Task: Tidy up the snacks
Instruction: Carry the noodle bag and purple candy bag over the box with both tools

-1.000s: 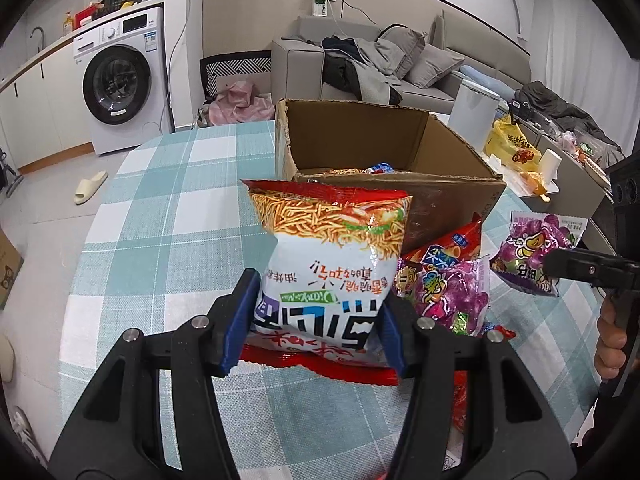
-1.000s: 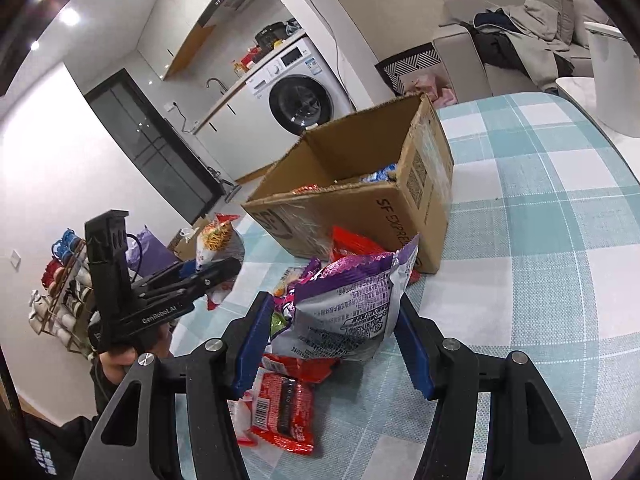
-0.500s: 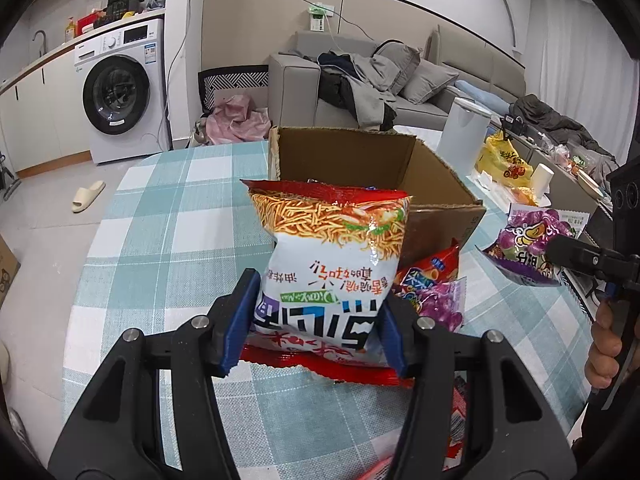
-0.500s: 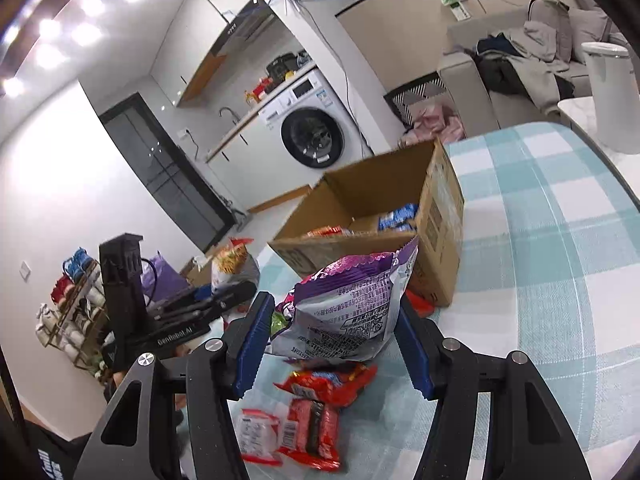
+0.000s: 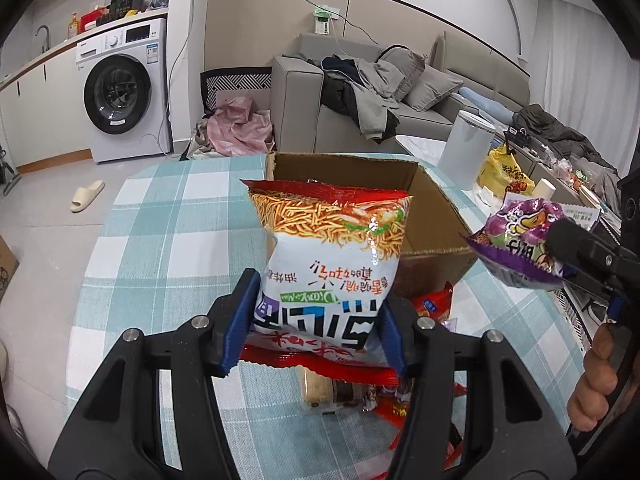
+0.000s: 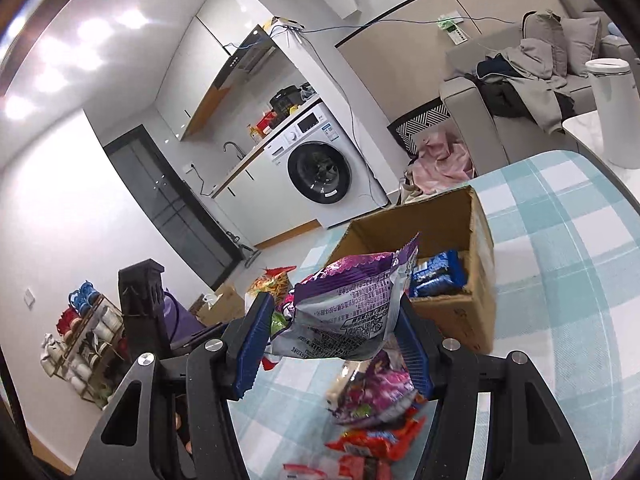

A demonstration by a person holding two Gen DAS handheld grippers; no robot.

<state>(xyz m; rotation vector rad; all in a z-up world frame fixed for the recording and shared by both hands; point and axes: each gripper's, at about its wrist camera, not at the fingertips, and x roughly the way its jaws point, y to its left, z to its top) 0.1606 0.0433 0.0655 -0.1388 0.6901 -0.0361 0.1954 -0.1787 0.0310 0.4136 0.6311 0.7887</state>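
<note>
My left gripper [image 5: 316,320] is shut on a white and red noodle snack bag [image 5: 336,256], held upright above the table in front of the open cardboard box [image 5: 436,216]. My right gripper [image 6: 334,344] is shut on a purple snack bag [image 6: 348,312], lifted above the table just short of the box [image 6: 476,280]. In the left wrist view that purple bag [image 5: 520,236] hangs at the right, level with the box's rim. A blue packet [image 6: 438,274] lies inside the box. Several loose snack packs [image 6: 372,400] remain on the checked tablecloth below.
The round table with its teal checked cloth [image 5: 160,240] drops off at the left and far edges. A white bin [image 5: 466,152] and a sofa [image 5: 360,92] stand beyond the box. A washing machine [image 5: 120,92] is at the back left. A hand [image 5: 596,384] holds the right gripper.
Both grippers have risen with their bags, so the table and box sit lower in view. The right gripper has tilted up, and the purple bag now hangs near the box's rim.
</note>
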